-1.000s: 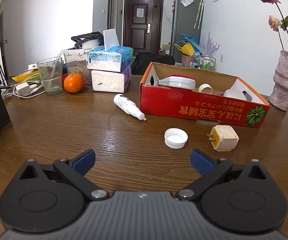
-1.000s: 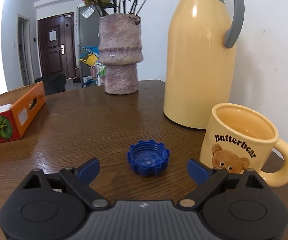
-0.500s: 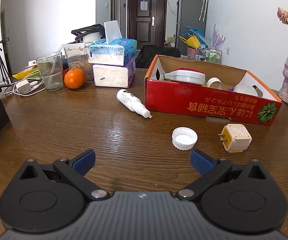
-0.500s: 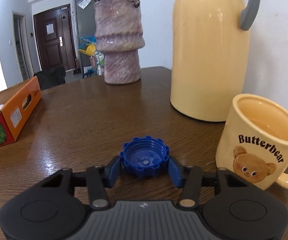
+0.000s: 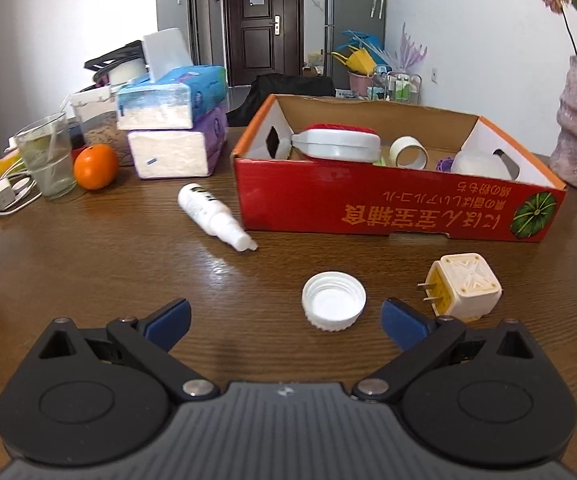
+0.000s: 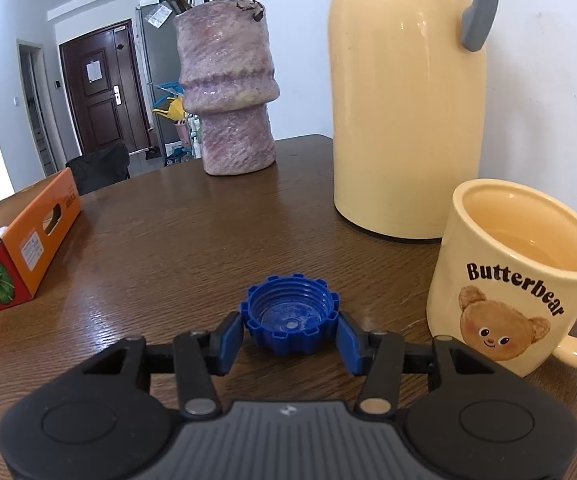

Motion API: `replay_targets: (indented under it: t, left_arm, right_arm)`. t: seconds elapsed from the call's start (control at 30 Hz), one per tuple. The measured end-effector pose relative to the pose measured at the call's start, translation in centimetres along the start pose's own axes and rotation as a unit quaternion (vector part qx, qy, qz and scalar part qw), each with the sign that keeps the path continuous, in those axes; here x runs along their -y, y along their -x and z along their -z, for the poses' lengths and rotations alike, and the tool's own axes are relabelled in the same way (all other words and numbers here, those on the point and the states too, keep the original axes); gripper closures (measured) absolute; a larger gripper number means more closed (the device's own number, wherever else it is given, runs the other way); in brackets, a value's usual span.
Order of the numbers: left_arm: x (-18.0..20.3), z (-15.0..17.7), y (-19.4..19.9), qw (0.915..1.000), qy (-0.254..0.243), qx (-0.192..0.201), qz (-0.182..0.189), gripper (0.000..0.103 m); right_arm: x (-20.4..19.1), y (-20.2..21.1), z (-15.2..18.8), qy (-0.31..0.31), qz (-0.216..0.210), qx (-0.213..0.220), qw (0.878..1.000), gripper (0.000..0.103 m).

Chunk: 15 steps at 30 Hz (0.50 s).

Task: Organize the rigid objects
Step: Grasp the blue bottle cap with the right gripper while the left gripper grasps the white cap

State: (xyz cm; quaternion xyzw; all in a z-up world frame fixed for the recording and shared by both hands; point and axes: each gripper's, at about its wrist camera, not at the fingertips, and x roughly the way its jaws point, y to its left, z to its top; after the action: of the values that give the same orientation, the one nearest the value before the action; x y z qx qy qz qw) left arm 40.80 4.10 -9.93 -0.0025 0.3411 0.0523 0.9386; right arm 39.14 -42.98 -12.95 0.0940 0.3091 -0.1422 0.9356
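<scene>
Right tongs (image 6: 290, 334) are closed on the blue cap (image 6: 290, 322), blue pads pressed against both its sides; the cap is seen open side up, low over the wooden surface (image 6: 208, 240), contact with it cannot be told. A Butterbear mug (image 6: 516, 280) is seen just to its right, a yellow thermos (image 6: 408, 100) behind the mug, a pink vase (image 6: 228, 88) further back. Left tongs (image 5: 284, 320) are spread wide with nothing held, hovering above the surface. A white cap (image 5: 333, 300) lies open side up between the fingertips' line and the red box (image 5: 400, 208), nearer the right finger. A cream plug adapter (image 5: 464, 292) lies just right of it, prongs pointing left. A white bottle (image 5: 214, 216) lies on its side near the box's left corner. Tape roll (image 5: 408, 152) and other items are seen inside the box.
</scene>
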Motion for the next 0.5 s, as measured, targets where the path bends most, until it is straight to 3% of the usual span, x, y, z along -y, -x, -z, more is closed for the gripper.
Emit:
replay_targets:
  t: [0.2,0.23,0.27,0.3,0.33,0.5]
  left_arm:
    - [1.2,0.1,-2.2,0.9999,-0.004,-0.011,-0.005,0.003]
    - [1.4,0.0,-2.4,0.9999,-0.006,-0.012,-0.004,0.008]
    - [1.5,0.0,-2.6,0.9999,-0.009,-0.013,-0.003,0.025]
    - [1.7,0.0,-2.7,0.9998,-0.012,-0.016,0.002,0.055]
    - [1.7,0.0,-2.7,0.9997,-0.011,-0.015,0.017,0.062]
    - [2.2,0.3,-2.2,0.9997,-0.022,-0.001,0.004,0.062]
  right_arm:
    - [-0.2,-0.1,-0.1,0.005,-0.001,-0.002,1.0,0.053]
    - [-0.2,-0.2,-0.1,0.005,-0.001,-0.002,1.0,0.053]
    - [-0.2,-0.1,-0.1,0.006,-0.001,-0.002,1.0,0.053]
    - [-0.2,-0.2,-0.1,0.006,-0.001,-0.002,1.0,0.053]
    - [-0.2,-0.2,-0.1,0.006,-0.001,-0.002,1.0,0.053]
    - [-0.3,-0.2,-0.1,0.008,0.0,-0.003,1.0,0.053]
